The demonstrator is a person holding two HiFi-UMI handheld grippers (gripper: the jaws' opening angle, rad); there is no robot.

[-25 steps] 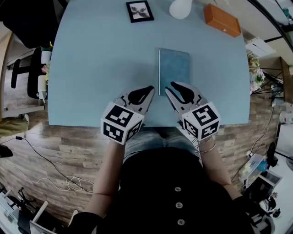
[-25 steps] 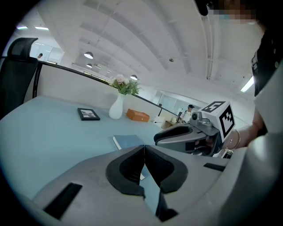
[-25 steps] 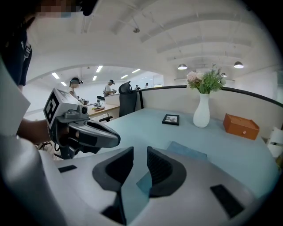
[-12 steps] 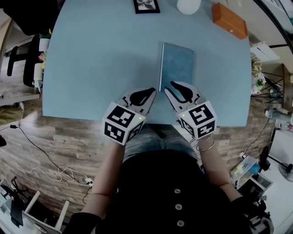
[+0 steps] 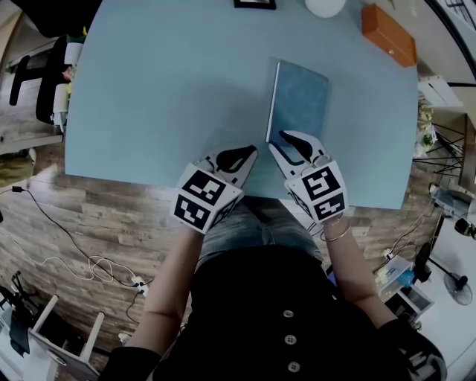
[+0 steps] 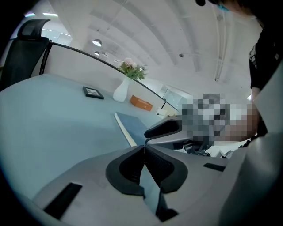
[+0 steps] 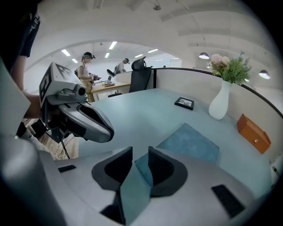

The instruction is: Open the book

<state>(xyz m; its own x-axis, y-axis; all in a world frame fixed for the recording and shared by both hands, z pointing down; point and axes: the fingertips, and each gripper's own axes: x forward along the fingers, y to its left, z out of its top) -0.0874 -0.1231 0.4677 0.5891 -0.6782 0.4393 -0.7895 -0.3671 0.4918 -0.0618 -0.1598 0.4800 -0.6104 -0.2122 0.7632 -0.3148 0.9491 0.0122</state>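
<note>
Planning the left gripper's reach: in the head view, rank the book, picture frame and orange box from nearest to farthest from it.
1. book, just ahead and right of the left gripper.
2. picture frame, straight ahead at the far edge.
3. orange box, far right corner.

No readable text (only square marker patterns (image 5: pixel 198 199))

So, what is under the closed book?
Only the light blue table shows around it; the book lies flat and closed. The table part beneath is covered, and the right tool overlaps the book's near edge in the head view.
</note>
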